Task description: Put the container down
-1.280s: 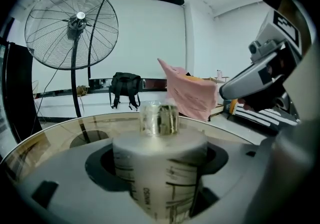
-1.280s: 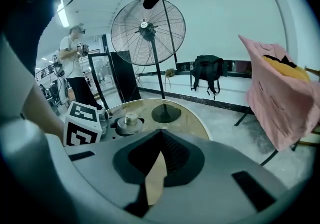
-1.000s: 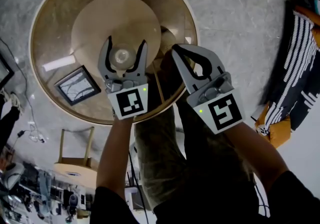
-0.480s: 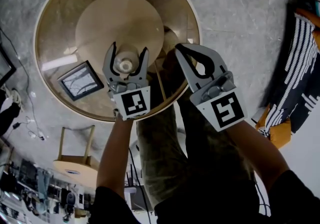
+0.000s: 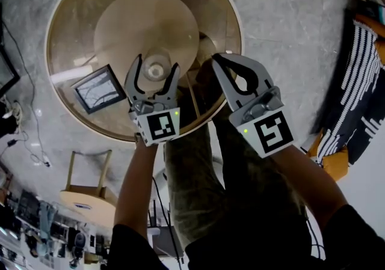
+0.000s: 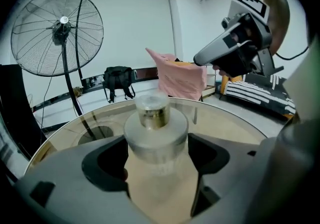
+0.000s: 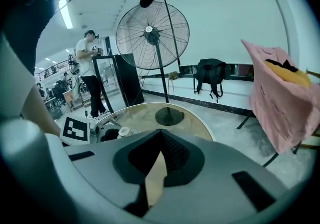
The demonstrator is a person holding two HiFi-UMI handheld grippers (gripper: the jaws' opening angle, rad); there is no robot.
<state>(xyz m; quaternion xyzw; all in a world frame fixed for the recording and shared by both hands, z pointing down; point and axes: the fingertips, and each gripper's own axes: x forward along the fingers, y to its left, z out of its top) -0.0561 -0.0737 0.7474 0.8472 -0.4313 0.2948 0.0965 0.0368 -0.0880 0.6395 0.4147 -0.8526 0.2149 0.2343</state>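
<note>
The container (image 5: 156, 71) is a frosted glass jar with a gold neck and a pale lid. It stands upright over the round glass table (image 5: 72, 13). My left gripper (image 5: 157, 61) is shut on the container, its two jaws pressed against the jar's shoulders (image 6: 155, 130). Whether the jar's base touches the glass is hidden. In the left gripper view the left gripper (image 6: 158, 143) has the jar filling the gap between its jaws. My right gripper (image 5: 215, 58) hovers at the table's near right rim, shut and empty. The right gripper view shows the right gripper (image 7: 160, 134) with nothing in it.
A dark framed panel (image 5: 94, 88) lies under the glass top at the left. A wooden stool (image 5: 90, 193) stands below the table. A standing fan (image 6: 57, 31), a pink cloth (image 6: 177, 78) and a black bag (image 6: 119, 81) are beyond the table. A person (image 7: 90, 68) stands far off.
In the head view the left gripper and the container have drifted slightly right and toward me over the table. The right gripper has barely moved.
</note>
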